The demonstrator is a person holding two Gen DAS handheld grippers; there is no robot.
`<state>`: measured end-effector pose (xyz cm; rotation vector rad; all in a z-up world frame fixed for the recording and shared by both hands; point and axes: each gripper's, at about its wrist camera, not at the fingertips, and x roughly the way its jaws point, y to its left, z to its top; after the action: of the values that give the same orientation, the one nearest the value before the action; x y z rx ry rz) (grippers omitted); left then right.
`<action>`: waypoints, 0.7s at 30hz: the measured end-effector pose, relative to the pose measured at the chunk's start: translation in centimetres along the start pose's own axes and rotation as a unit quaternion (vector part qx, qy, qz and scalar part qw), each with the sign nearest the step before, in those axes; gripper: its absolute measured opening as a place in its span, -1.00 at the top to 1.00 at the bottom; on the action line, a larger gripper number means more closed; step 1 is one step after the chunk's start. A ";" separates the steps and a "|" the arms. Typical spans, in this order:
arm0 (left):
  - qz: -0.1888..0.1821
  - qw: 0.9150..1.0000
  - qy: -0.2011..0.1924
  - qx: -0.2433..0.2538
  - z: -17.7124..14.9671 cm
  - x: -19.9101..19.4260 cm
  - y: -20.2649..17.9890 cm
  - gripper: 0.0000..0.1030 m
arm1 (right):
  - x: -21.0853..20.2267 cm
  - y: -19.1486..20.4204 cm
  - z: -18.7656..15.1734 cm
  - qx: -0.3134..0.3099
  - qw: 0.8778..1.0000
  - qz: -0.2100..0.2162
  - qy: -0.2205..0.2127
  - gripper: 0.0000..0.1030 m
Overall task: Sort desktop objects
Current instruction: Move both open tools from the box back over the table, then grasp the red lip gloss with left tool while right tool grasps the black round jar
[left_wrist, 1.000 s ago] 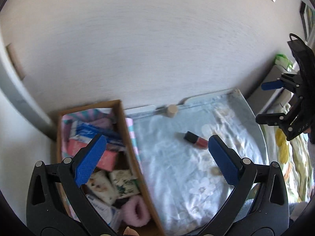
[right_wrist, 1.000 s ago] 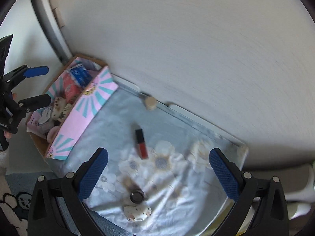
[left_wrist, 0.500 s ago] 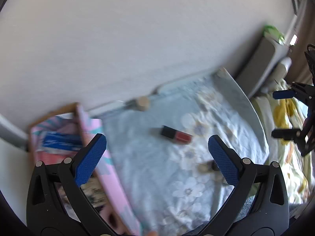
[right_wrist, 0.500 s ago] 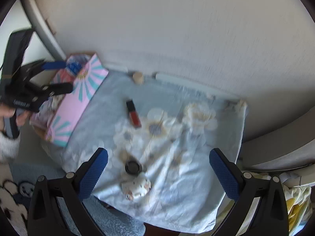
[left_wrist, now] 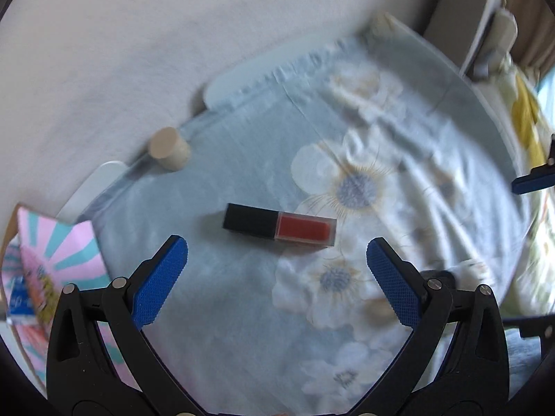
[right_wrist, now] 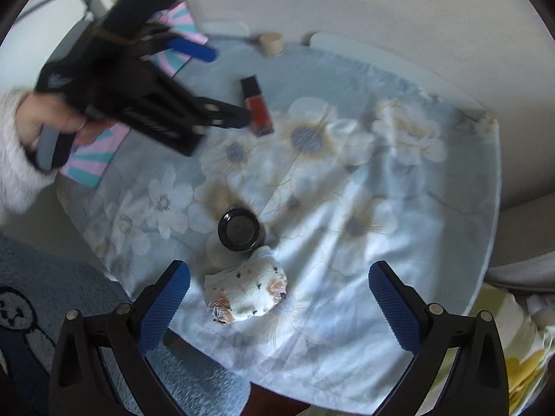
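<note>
At frame centre, open left gripper (left_wrist: 276, 263) lines up on the black-capped red lip-gloss tube (left_wrist: 279, 228); next: descend, straddle, close; right gripper (right_wrist: 276, 291) open, idle.

L wrist cam close, angled down over lip tint (left_wrist: 279, 227), R cam higher, both share floral cloth (right_wrist: 347, 180)

Pale-blue floral cloth (left_wrist: 215, 204); red-and-black tube (left_wrist: 279, 224)
</note>
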<state>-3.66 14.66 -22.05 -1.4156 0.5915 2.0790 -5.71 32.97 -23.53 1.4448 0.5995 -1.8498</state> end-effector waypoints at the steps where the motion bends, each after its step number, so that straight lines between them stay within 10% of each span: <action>1: 0.008 1.000 0.002 0.010 0.0 0.6 -0.3 -1.00 | 0.4 0.2 -0.2 -0.009 1.000 0.001 -0.007 -0.99; 8: 0.011 1.000 0.009 0.008 -0.3 2.8 0.2 -1.00 | 2.1 1.4 -0.2 -0.060 0.996 0.031 -0.057 -0.84; 18: -0.033 0.999 -0.002 -0.013 -1.0 3.0 1.2 -0.61 | 5.2 2.1 0.3 -0.099 0.993 0.043 -0.040 0.34; 21: -0.035 0.999 -0.004 -0.013 -1.2 2.7 1.3 -0.61 | 5.0 2.3 0.5 -0.105 0.993 0.039 -0.039 0.34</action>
<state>-4.49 13.45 -24.94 -1.4221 0.5056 2.0432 -4.95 29.91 -28.07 1.2359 0.6681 -1.7187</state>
